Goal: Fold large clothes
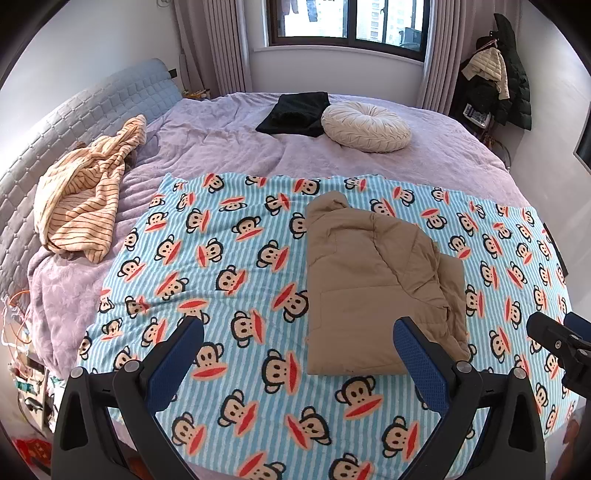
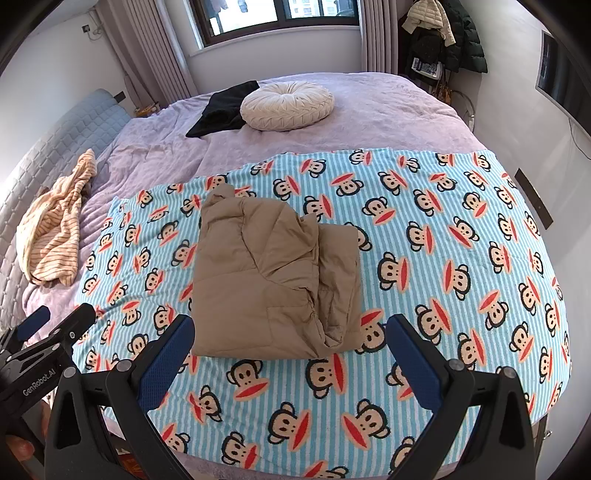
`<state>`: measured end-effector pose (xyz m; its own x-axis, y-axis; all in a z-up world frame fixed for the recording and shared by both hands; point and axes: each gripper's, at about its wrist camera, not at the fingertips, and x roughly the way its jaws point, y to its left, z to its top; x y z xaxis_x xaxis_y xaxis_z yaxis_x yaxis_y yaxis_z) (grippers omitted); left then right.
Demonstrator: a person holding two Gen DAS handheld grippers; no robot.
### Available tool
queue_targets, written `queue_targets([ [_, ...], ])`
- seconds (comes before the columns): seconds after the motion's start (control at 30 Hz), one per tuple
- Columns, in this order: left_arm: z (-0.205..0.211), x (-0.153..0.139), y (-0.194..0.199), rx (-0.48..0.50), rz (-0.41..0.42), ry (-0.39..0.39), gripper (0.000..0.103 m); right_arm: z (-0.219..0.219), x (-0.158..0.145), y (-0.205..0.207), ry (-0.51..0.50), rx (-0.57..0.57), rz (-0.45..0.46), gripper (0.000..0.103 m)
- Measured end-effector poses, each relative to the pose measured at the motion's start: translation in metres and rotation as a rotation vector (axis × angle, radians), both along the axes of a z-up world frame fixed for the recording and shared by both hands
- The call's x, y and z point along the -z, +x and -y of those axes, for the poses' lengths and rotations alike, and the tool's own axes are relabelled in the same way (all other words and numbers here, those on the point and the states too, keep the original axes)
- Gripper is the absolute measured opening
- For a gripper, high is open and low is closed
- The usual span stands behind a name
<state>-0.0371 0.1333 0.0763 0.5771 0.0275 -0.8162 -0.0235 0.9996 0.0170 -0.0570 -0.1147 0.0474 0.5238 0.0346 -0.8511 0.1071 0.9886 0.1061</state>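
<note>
Location: bedroom in a private home.
A large bed [image 1: 221, 147] with a lilac cover and a quilted grey headboard [image 1: 74, 118] fills the room. Behind it, a curtained window [image 1: 347, 22] shows apartment towers. Coats hang on a corner rack [image 1: 498, 74]; a round cream cushion [image 1: 365, 127] rests on the bed.

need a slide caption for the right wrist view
Open right tongs hover before a folded tan puffer jacket on a monkey-print striped blanket, round cream cushion beyond.
</note>
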Motion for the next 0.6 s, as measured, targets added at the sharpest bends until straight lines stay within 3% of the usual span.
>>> queue_targets([
  [0.6,0.0044,0.0018,0.0022,0.003,0.014,-0.014,0.103,-0.0034,-0.0008,-0.0007,-0.003,0.005,-0.004,0.103],
])
